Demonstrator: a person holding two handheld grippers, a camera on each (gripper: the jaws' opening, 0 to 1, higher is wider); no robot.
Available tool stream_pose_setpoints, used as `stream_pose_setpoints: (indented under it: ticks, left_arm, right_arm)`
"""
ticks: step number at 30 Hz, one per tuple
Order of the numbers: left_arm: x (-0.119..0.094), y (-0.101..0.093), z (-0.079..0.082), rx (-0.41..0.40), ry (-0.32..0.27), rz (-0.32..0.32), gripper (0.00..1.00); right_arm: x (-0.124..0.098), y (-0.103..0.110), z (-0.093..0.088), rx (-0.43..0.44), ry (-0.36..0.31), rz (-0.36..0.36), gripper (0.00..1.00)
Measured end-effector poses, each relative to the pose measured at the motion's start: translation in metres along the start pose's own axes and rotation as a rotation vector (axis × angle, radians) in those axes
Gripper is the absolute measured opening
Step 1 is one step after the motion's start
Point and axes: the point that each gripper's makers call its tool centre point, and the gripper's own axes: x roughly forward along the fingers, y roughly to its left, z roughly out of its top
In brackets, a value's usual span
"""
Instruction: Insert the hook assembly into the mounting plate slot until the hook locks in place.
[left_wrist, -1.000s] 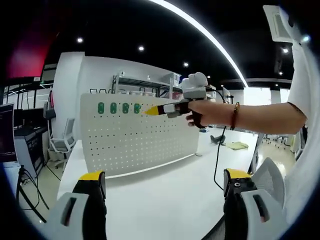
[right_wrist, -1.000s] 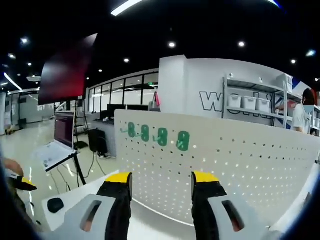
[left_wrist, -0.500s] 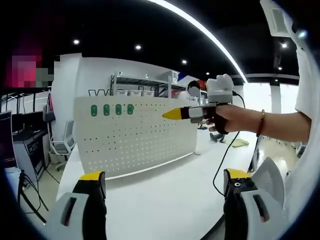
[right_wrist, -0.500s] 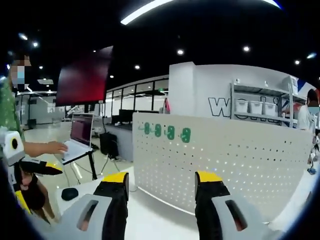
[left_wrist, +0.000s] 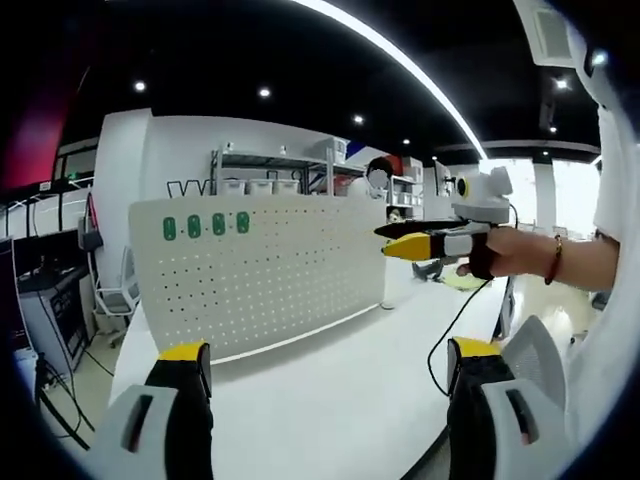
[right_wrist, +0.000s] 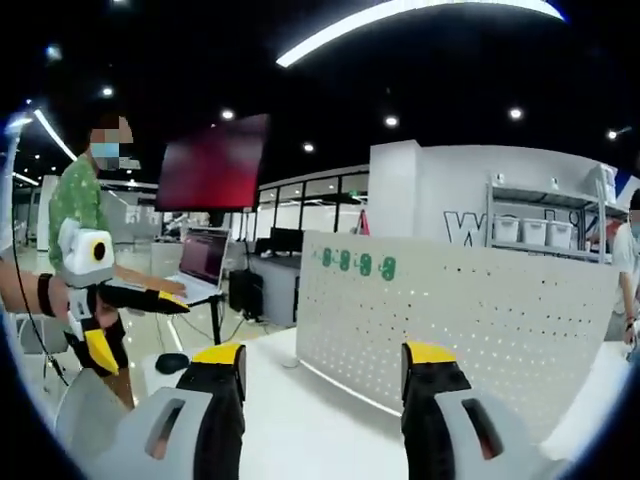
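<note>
Having drawn back from pegboard (left_wrist: 258, 268): right tongs (left_wrist: 404, 240), jaws together.

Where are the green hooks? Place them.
In the left gripper view the four green hooks sit in a row along the upper left of the white pegboard, standing on the white table.

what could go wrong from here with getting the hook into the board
1. The white perforated pegboard stands upright on the white table with nothing bracing it. A push near the four green hook pieces at its top corner might tip or slide it.
2. The left tongs and right tongs are open, empty and off the board, so a long approach may miss the slot.
</note>
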Motion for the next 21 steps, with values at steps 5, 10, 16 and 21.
stream_pose_setpoints:
  ticks: [5,10,16,21]
  left_arm:
    - [0.003,-0.001,-0.001,0.009,0.01,0.0,1.0]
    - [0.005,-0.001,-0.004,0.008,0.016,0.011,1.0]
    - [0.009,-0.001,-0.004,0.01,0.014,0.032,1.0]
    - [0.016,-0.001,-0.004,0.006,0.007,0.049,1.0]
  right_arm:
    - [-0.022,-0.005,-0.011,0.011,0.017,-0.01,0.69]
    - [-0.039,-0.007,-0.022,0.021,0.027,-0.011,0.73]
    - [-0.049,-0.012,-0.031,0.039,0.047,-0.003,0.77]
    - [-0.047,-0.021,-0.035,0.044,0.045,0.002,0.77]
